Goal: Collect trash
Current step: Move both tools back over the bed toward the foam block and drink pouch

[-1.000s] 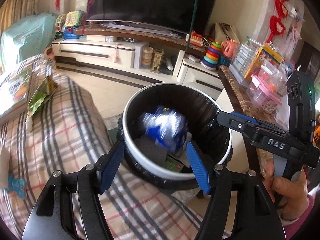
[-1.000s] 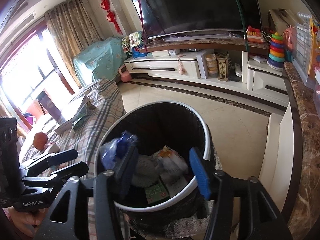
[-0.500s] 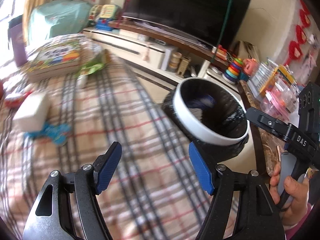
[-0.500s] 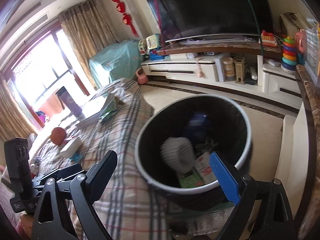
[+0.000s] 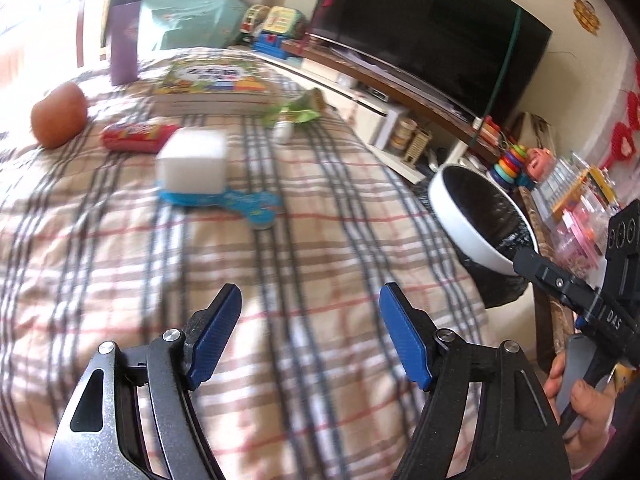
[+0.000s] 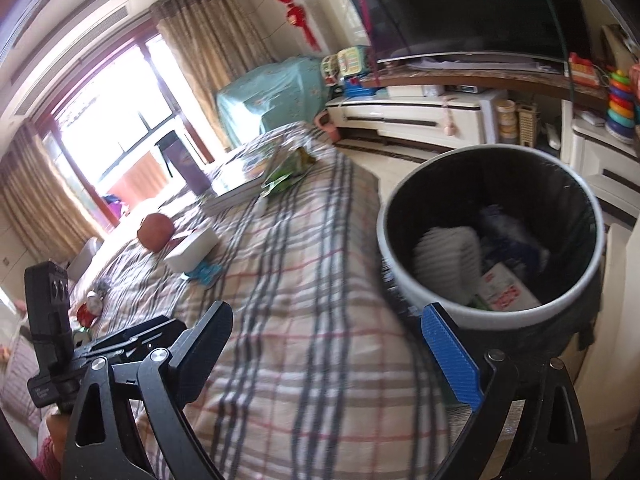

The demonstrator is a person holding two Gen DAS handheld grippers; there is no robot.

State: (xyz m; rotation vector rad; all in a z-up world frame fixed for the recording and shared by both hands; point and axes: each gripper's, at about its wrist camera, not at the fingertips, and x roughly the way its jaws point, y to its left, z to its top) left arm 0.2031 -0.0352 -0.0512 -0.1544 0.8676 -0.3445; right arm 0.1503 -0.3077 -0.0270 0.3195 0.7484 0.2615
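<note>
The left gripper (image 5: 310,334), blue-padded jaws spread wide and holding nothing, hangs over the plaid blanket (image 5: 120,280) at the frame's bottom. Above it, upper left of centre, sit a white foam block (image 5: 193,165) on a flat blue wrapper (image 5: 240,202), a red snack packet (image 5: 138,136) and a crumpled green wrapper (image 5: 296,112) (all blurred). The right gripper (image 6: 344,348) is likewise wide and empty; the white-rimmed, black-lined round trash bin (image 6: 432,300) at right centre holds white, blue and printed rubbish.

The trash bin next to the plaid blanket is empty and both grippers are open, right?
Not quite. The trash bin is not empty: the right wrist view shows a white ribbed item, something blue and a red-printed wrapper inside. It does stand beside the plaid blanket, and the left gripper and right gripper are open.
</note>
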